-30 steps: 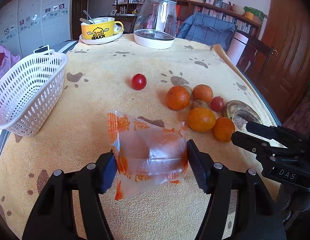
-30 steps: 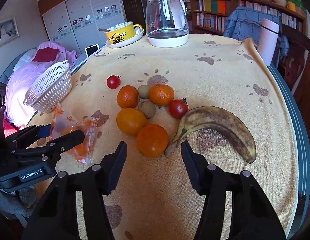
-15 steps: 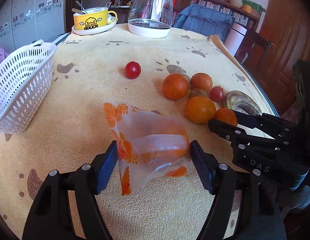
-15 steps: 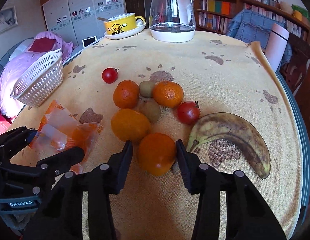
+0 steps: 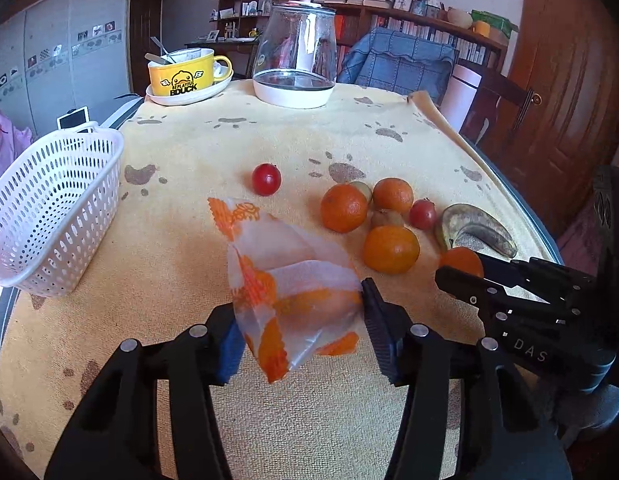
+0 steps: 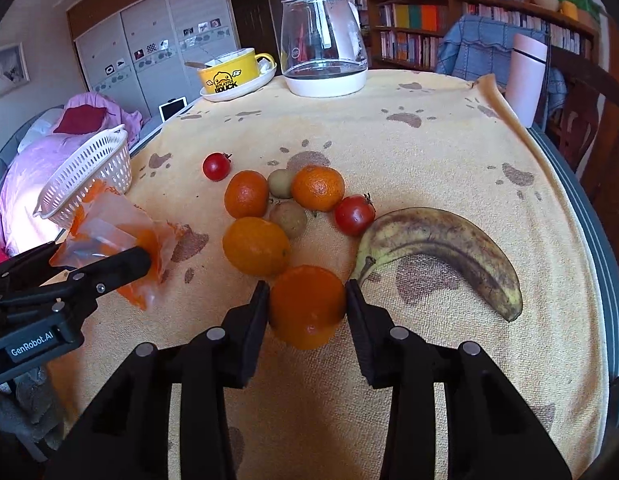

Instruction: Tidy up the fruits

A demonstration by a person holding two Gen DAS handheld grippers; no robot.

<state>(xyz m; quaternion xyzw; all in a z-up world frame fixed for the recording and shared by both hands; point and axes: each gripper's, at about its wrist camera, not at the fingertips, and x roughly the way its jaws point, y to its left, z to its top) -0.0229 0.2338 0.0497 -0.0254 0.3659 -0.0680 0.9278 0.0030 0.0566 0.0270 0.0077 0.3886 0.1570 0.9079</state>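
My left gripper [image 5: 299, 320] is shut on a clear plastic bag [image 5: 285, 280] with orange print, held just above the cloth. In the right wrist view the bag [image 6: 109, 228] hangs at the left, in front of the white basket [image 6: 89, 172]. My right gripper [image 6: 307, 308] is shut on the nearest orange [image 6: 305, 300], both pads touching its sides. Behind it lie three more oranges [image 6: 255, 246], two kiwis [image 6: 288, 218], two tomatoes [image 6: 354, 215] and a spotted banana [image 6: 441, 244]. One tomato [image 5: 266, 179] sits apart, toward the basket [image 5: 49, 208].
A glass kettle [image 6: 323, 36] and a yellow cup on a plate [image 6: 229, 70] stand at the far edge. A pink tumbler [image 6: 527, 80] is at the back right. The table edge [image 6: 581, 216] curves down the right side.
My right gripper moved forward over the nearest orange and its fingers narrowed onto it. The left gripper shifted and the bag tilted in its grip.
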